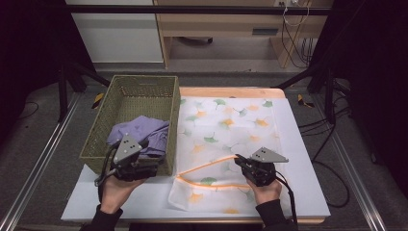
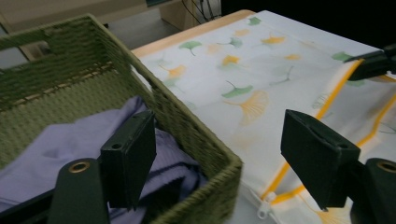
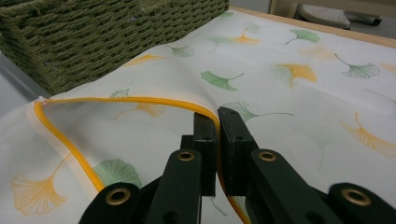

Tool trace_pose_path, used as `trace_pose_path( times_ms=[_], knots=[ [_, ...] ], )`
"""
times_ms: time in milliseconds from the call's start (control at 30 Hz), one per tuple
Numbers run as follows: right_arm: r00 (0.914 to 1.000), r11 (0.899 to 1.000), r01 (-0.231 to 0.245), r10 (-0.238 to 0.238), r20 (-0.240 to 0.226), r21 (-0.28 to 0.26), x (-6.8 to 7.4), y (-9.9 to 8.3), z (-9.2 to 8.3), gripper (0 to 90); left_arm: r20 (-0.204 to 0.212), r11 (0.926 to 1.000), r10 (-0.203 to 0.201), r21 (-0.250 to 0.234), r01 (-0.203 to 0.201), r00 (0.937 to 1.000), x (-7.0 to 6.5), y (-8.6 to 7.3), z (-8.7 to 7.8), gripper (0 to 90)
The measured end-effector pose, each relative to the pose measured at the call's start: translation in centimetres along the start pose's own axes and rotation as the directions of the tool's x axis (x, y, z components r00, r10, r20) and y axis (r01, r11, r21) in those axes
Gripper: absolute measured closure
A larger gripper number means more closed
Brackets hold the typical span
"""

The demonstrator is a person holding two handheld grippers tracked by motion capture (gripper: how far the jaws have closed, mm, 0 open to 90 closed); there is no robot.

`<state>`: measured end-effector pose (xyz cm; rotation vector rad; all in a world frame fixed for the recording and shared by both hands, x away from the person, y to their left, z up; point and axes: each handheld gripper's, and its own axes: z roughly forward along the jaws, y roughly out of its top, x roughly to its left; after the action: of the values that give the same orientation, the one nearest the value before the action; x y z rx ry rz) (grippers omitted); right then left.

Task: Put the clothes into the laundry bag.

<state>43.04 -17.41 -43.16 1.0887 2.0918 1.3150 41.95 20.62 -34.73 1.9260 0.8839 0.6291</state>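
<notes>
Bag mouth held open, garment waiting in the basket

The right gripper (image 3: 217, 122) pinches the orange zipper edge (image 3: 140, 100) of the ginkgo-print laundry bag (image 1: 226, 125); the left gripper (image 2: 224, 158), jaws wide and empty, hovers over the purple garment (image 1: 142, 132) in the green wicker basket (image 1: 120, 91). Next likely step: grasp the garment.

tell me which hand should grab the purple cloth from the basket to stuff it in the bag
Left. The left gripper hangs open above the purple cloth in the basket, one of its fingers right over the cloth. The right gripper is shut on the laundry bag's orange zipper edge, probably holding it open.
</notes>
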Motion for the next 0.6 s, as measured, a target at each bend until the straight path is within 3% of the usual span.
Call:
trace_pose_path(
  times_ms=[267, 600],
  knots=[
    [1.0000, 1.000, 0.010, -0.010, -0.001, 0.006, -0.1, 0.0, 0.1, 85.5, -0.059, 0.9997, 0.011, 0.024, -0.009, 0.9982, 3.3, 1.7, 0.6, 23.8],
    [1.0000, 1.000, 0.007, -0.007, -0.004, 0.011, -0.2, -0.1, 0.1, 85.3, -0.126, 0.9953, 0.057, 0.085, -0.046, 0.9904, 6.8, 3.2, 4.0, 22.0]
  ],
)
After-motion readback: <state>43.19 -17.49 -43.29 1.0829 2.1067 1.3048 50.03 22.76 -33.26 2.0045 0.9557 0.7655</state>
